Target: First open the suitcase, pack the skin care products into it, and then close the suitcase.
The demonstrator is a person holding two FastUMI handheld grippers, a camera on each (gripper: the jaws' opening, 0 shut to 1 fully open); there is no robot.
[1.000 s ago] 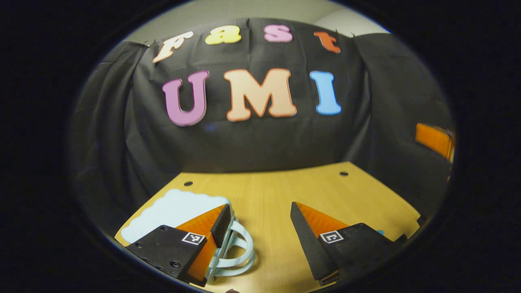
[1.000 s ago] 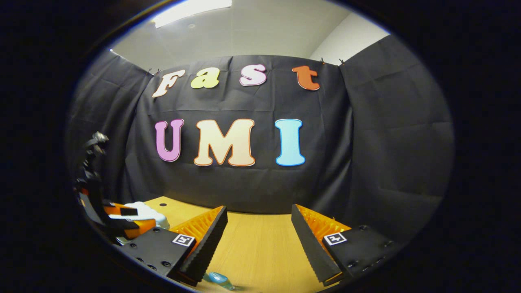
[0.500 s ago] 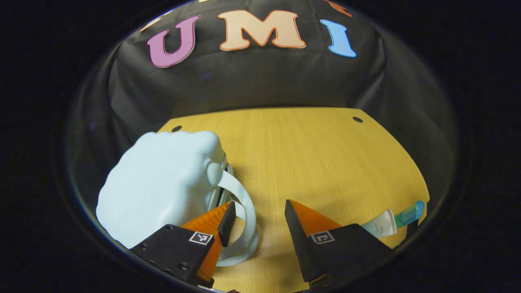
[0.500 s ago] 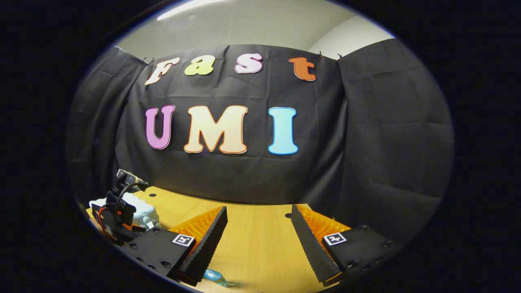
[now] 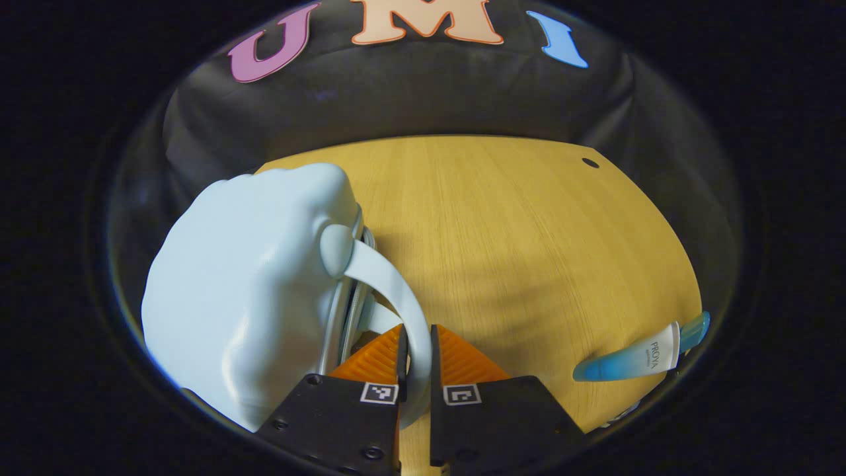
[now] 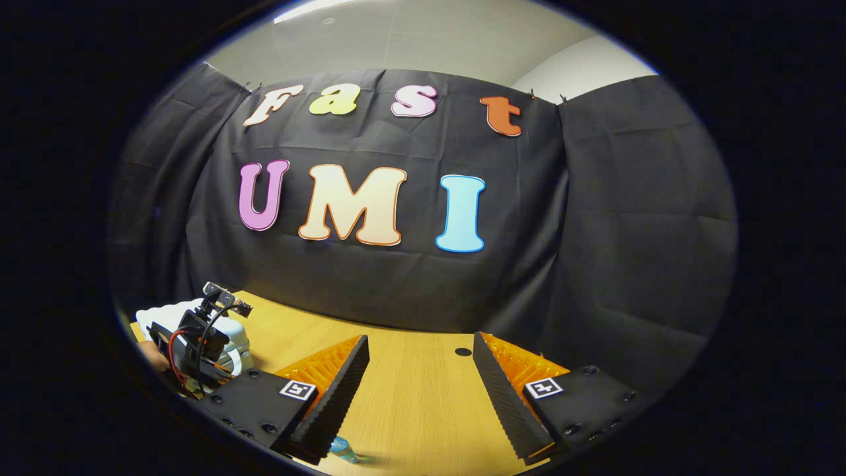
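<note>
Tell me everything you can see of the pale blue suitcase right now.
The suitcase is small, pale blue and cloud-shaped, with a smooth, rounded shell that looks like hard plastic. It sits on the wooden table, at its left side in the left gripper view, and appears shut, a metallic seam running along its edge. A curved strap handle in the same blue arcs out from a round mount. The left claw is closed on that handle. The right gripper view shows the suitcase far left, behind the left claw.

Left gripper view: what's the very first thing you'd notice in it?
The puffy pale-blue suitcase on the left of the wooden table, with the left gripper pinching its looped handle. Next, a blue-and-white skin care tube lying at the table's right edge.
</note>
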